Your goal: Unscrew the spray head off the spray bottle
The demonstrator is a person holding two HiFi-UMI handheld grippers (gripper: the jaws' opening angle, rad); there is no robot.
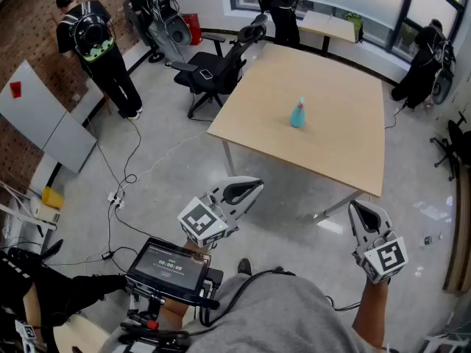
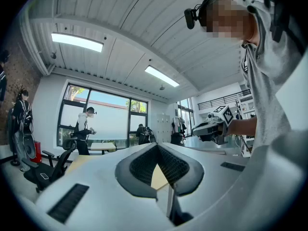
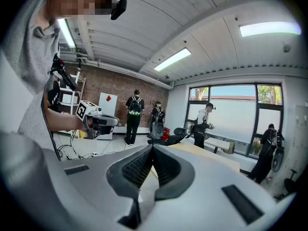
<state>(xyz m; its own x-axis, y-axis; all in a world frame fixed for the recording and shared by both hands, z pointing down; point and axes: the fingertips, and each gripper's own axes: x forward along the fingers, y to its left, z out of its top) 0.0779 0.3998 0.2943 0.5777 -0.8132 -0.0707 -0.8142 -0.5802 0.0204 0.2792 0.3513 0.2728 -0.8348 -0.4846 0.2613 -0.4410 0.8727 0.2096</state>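
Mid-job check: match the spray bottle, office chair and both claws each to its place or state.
Column 1:
1 spray bottle
2 office chair
3 left claw
4 right claw

Column 2:
A shut, beside the lit screen
B upright on the table
C beside the table's left edge
D shut, near the table's near corner

Pairs: 1-B, 2-C, 3-A, 4-D

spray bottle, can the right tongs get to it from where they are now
Probably not: the right tongs, shut, hang over the floor short of the table, while the spray bottle stands alone mid-table. Nothing blocks the way; a step closer looks needed.
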